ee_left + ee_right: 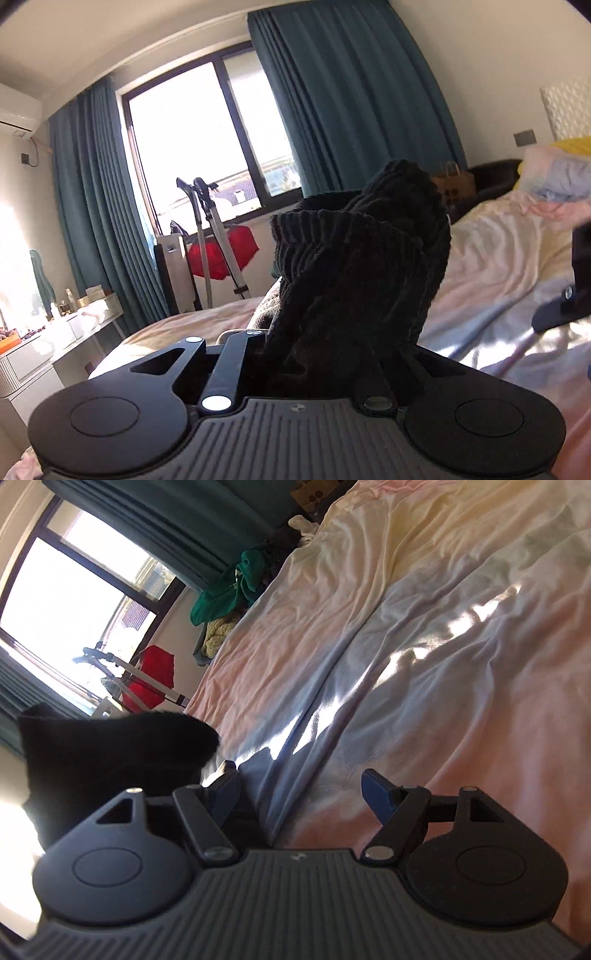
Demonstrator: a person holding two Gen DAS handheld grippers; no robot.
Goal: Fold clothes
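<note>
A black ribbed knit garment is bunched up in my left gripper, which is shut on it and holds it above the bed; the cloth hides the fingertips. The same garment shows as a dark mass at the left of the right wrist view. My right gripper is open and empty, its blue fingertips spread over the bed sheet, just right of the garment. The right gripper also shows at the right edge of the left wrist view.
The bed has a wrinkled pastel sheet with sun patches. Pillows and a yellow item lie at its head. Teal curtains, a window, a drying rack with a red cloth, a paper bag and a dresser stand around.
</note>
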